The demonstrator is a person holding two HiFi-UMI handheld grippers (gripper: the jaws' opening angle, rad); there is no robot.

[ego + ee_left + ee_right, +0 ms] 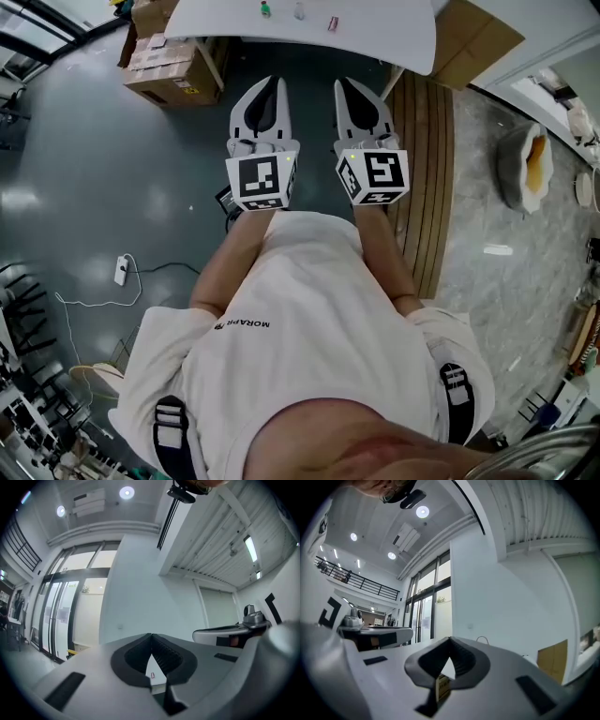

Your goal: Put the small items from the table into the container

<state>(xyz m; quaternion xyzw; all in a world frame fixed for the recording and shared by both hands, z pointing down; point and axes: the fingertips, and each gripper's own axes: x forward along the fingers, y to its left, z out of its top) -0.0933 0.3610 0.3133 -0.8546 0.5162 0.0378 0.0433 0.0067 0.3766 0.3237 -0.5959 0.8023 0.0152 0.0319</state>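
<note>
I have both tools held out level in front of the person's chest, side by side and just apart, aimed at the far counter (375,37). The left gripper (270,86) has its fingers (129,660) brought together at the tips with nothing between them. Its own view shows only a sliver of the distant counter through the gap behind the tips. The right gripper (344,89) is fully closed too, and empty. I read this as a carrying posture: tips together, tools level, since nothing is within reach to open for.

The task's things are well away from both tools. Three small items lie in a loose row on the far part of the counter, each apart from the others: a green item (265,9) on the left, a pale item (299,11) in the middle and a reddish item (332,23) on the right. They are too small here to say what they are.

I cannot make out a container in any view. Cardboard boxes (169,61) stand on the floor to the left, partly under the counter's edge, but I cannot say they are the target.

By my judgement no item has been moved yet. The next step calls for closing in on the counter, finding the container, then spreading one pair of fingers over the nearest item. The wooden slatted platform (427,159) on the right lies beside the path and could catch a foot.
</note>
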